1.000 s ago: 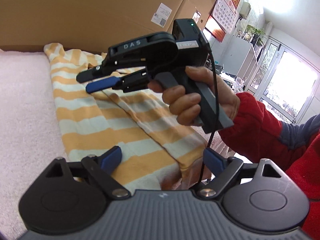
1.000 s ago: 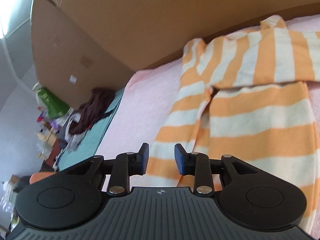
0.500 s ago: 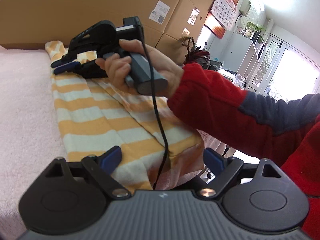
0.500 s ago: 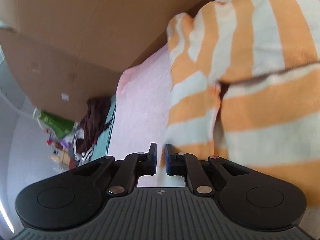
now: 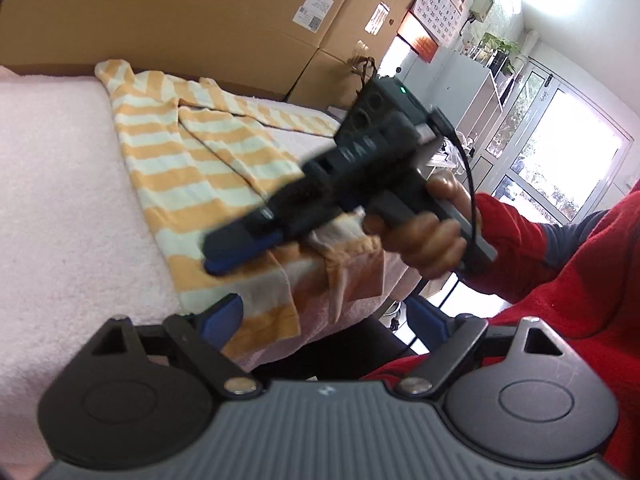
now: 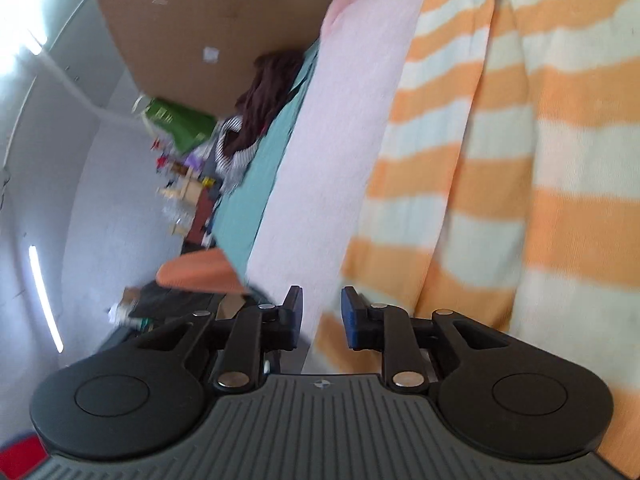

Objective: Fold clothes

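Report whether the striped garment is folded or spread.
Partly folded: the striped garment lies flat on the pink cover, one striped flap doubled diagonally across it.

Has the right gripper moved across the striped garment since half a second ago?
Yes. The right gripper came from the striped garment's far end by the cardboard boxes toward its near hem.

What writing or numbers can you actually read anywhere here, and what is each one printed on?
"DAS": raised letters on the side of the right gripper, blurred but legible.
Wall calendar: a grid of date numbers and large gold digits on top, too small and cut off to read surely.
White labels on the cardboard boxes: too small to read.
Nothing readable in the right wrist view.
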Demonstrator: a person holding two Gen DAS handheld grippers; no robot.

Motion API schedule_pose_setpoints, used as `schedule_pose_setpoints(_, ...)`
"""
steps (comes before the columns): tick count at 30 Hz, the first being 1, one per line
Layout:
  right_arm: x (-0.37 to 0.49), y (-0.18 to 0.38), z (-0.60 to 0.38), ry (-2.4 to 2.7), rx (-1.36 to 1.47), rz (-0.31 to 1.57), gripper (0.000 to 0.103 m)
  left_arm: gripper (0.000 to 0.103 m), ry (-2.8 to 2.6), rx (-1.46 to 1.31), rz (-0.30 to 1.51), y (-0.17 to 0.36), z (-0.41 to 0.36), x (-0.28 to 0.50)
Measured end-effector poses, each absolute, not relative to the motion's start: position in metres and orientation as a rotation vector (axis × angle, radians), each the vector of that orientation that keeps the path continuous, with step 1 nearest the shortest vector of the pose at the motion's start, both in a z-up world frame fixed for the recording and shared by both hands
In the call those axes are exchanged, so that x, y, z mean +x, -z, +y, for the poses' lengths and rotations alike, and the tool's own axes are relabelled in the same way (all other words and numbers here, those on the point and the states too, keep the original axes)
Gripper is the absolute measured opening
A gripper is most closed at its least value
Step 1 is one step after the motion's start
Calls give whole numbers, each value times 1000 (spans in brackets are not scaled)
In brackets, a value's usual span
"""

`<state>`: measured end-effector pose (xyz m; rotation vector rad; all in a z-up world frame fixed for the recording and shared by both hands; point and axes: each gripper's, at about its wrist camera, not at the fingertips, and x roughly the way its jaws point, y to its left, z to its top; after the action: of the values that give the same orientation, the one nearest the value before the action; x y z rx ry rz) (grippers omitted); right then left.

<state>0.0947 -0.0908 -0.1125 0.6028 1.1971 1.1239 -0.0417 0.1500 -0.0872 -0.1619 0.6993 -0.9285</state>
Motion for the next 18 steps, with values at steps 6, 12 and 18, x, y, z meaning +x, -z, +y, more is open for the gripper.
schedule_pose_setpoints(6, 84, 103, -116, -1131, 629, 1091, 24, 88, 880, -149, 623, 72, 156, -27)
schedule_pose_setpoints(12, 90, 119, -132, -1040, 691, 1054, 7, 88, 839, -135, 720, 98, 139, -2)
schedule_pose_setpoints(18, 105, 78, -215, -825, 734, 812, 22, 88, 824, -32, 675, 72, 133, 7)
